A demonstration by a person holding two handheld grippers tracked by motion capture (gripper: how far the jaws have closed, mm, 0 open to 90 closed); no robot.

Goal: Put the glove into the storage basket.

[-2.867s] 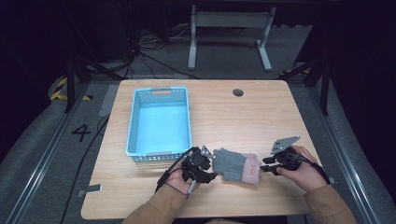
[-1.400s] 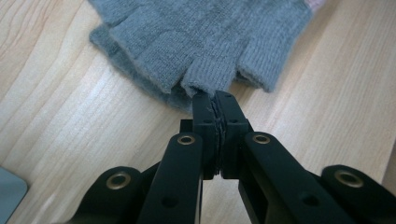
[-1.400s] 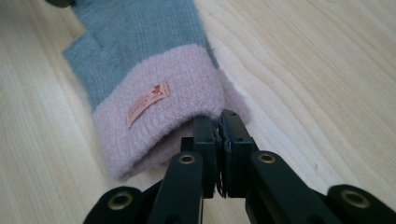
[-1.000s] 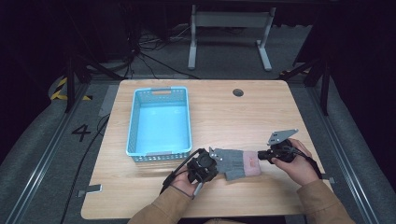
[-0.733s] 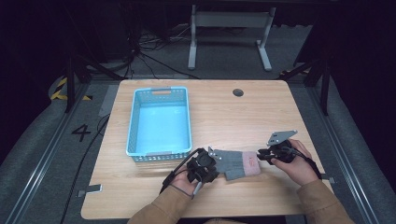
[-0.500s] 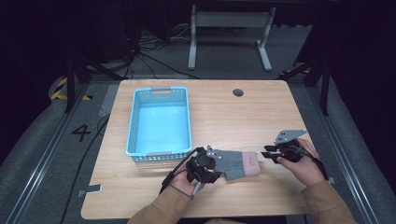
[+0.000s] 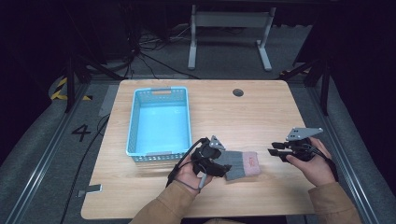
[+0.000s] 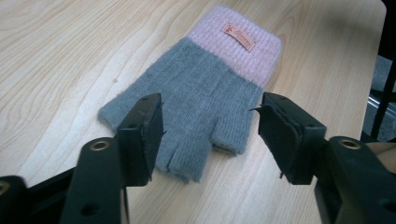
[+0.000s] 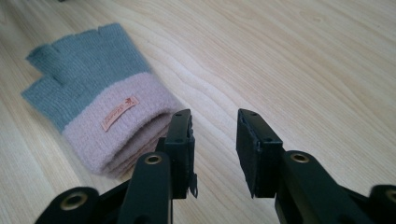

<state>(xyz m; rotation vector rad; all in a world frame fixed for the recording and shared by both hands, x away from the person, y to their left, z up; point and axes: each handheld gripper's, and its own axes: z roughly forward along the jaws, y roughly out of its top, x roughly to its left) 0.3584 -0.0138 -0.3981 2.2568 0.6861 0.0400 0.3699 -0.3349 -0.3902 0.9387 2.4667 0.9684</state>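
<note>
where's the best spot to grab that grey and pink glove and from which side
Probably the pink cuff: the glove lies flat on the table, and the cuff is its thickest, layered edge, open toward the right tongs. Come in low from that side; both tongs are open, off the glove.

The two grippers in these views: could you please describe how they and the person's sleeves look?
Both the left gripper and right gripper are black, with flat rectangular jaws and round brass-rimmed holes. The right carries a grey three-cornered plate; a black cable trails from the left. The sleeves are tan.

Grey glove (image 8: 201,100) with pink cuff; light-blue basket (image 7: 133,126); black claws.
</note>
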